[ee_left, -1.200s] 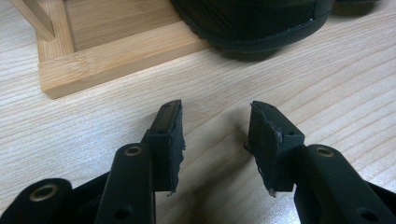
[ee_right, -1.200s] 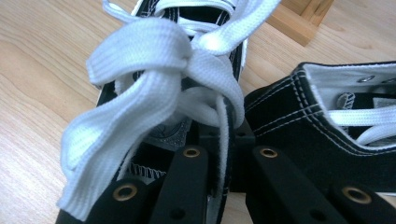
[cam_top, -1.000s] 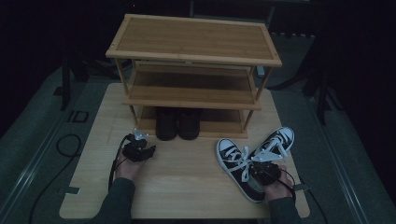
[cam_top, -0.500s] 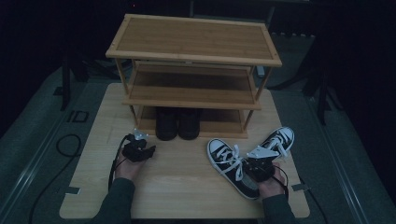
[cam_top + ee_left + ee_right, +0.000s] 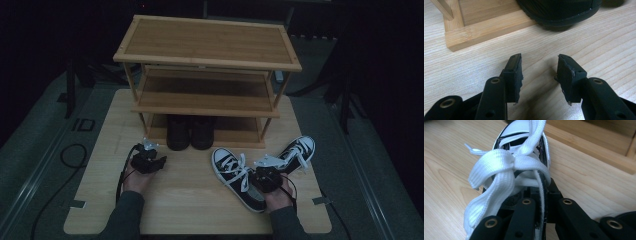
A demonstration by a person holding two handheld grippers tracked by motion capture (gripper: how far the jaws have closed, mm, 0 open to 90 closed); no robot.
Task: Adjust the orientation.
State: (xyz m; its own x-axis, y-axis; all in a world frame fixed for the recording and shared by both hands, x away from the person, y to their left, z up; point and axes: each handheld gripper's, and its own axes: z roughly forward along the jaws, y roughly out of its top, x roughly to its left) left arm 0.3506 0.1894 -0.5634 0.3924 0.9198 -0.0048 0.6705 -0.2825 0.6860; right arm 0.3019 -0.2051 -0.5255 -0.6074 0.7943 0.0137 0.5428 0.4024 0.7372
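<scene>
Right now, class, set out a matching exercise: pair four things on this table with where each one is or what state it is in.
1. left gripper
2. right gripper
3. dark boots
4. second sneaker

a. bottom shelf of the rack
b. jaws open over bare table
c. lying by the rack's right foot
d. jaws shut on a sneaker's side

Pairs: 1-b, 2-d, 3-a, 4-c

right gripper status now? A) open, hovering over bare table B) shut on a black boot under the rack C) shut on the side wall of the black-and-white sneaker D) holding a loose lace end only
C: in the right gripper view the right gripper has its jaws closed on the upper edge of the black-and-white sneaker beside the tied white laces; the high view puts it at that sneaker.
</scene>
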